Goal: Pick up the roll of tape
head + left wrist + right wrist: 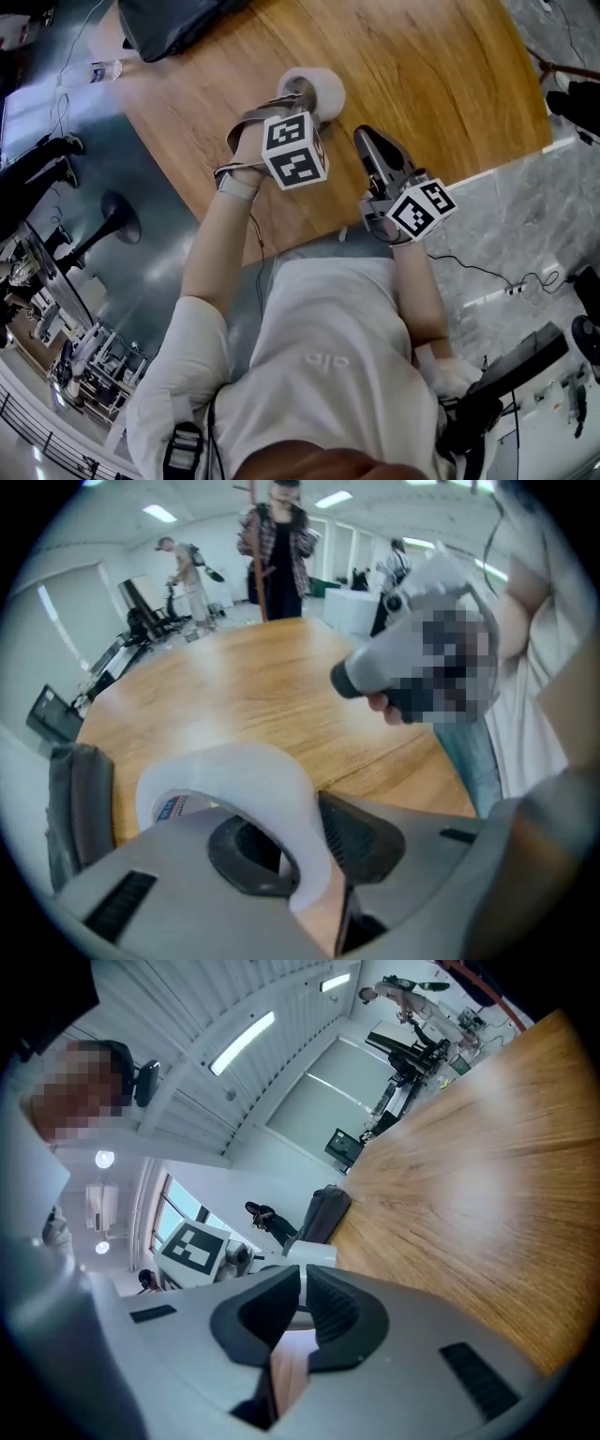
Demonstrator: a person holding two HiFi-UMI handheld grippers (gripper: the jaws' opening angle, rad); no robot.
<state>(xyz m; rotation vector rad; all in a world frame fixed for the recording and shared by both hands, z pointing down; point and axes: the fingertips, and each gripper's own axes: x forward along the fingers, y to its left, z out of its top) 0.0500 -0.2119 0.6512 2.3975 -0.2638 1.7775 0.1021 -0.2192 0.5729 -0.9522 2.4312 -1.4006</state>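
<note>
While the left gripper (305, 855) clamps the wall of the roll of tape (253, 771), one jaw inside its core, the right gripper (303, 1302) sits closed, empty.

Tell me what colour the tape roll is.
Translucent white tape roll, clearest in left gripper view.

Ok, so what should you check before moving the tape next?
1. Roll of tape in the left hand-held gripper: ok, one jaw goes through its hole, the other sits outside its wall.
2. Pads pressing on the wall: ok, they look tight on it.
3. Roll lifted clear of the table: cannot tell.
4. Right hand-held gripper out of the way: ok, it is shut, empty and beside the left one.
5. Bag away from the roll: ok, it lies at the table's far edge.
</note>
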